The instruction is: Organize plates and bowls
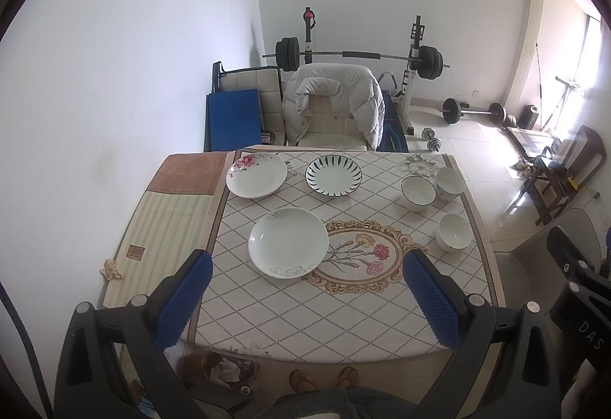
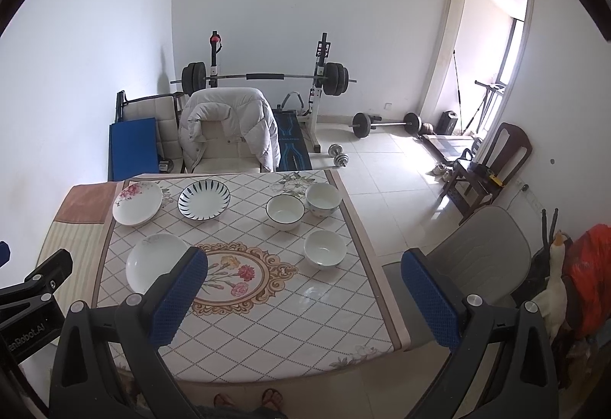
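Three plates lie on the table's left half: a plain white plate point(image 1: 288, 242) point(image 2: 156, 261) nearest me, a pink-flowered plate point(image 1: 256, 170) point(image 2: 137, 203) at the far left, and a dark-striped plate point(image 1: 333, 175) point(image 2: 204, 200) beside it. Three white bowls stand on the right: a dark-rimmed bowl point(image 1: 417, 192) point(image 2: 285, 212), a patterned bowl point(image 1: 449, 183) point(image 2: 322, 199) behind it, and a plain bowl point(image 1: 454, 232) point(image 2: 325, 249) nearer. My left gripper point(image 1: 307, 304) is open and empty, held above the table's near edge. My right gripper point(image 2: 305, 304) is open and empty over the table's near right corner.
The table point(image 1: 343, 327) has a diamond-pattern cloth with a flower medallion. A chair with a white jacket point(image 1: 332, 102) stands behind it. A grey chair point(image 2: 473, 247) stands at the table's right side. A weight bench, barbells and dumbbells stand beyond.
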### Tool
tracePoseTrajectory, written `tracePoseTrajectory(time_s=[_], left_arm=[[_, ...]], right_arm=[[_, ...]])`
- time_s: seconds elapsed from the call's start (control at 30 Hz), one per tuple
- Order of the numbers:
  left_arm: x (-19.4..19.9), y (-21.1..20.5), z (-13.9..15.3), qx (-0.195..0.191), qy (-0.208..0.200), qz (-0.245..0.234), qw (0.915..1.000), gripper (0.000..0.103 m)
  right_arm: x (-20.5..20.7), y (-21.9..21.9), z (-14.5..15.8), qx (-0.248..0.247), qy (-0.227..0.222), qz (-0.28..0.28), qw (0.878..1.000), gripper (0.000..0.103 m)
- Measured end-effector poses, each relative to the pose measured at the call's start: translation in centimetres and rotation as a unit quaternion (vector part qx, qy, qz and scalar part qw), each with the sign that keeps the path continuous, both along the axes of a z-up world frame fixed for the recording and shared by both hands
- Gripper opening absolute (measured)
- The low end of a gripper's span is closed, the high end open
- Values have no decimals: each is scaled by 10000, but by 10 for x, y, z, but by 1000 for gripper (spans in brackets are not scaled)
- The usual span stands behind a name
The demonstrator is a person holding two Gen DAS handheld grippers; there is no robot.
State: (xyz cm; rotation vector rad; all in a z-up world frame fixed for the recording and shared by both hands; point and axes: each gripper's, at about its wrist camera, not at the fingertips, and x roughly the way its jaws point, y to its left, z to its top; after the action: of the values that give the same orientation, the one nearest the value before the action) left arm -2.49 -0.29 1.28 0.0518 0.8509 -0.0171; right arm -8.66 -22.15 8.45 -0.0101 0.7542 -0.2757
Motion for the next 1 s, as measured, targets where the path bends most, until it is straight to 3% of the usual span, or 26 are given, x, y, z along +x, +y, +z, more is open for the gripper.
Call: tracePoseTrajectory(time_s=[0.7,0.83,1.0], left_arm=[[10,4,-11,-39,0,137,9999,102],[34,17,-35,-47,-33,425,9991,102],[80,37,-98,265,503,804,9951,102]], right_arm=[[4,-5,-8,176,-10,-17,9998,103],[28,-13,-35,533,300,193,9979,103],[81,-13,-100,884,974,881,9874,103]])
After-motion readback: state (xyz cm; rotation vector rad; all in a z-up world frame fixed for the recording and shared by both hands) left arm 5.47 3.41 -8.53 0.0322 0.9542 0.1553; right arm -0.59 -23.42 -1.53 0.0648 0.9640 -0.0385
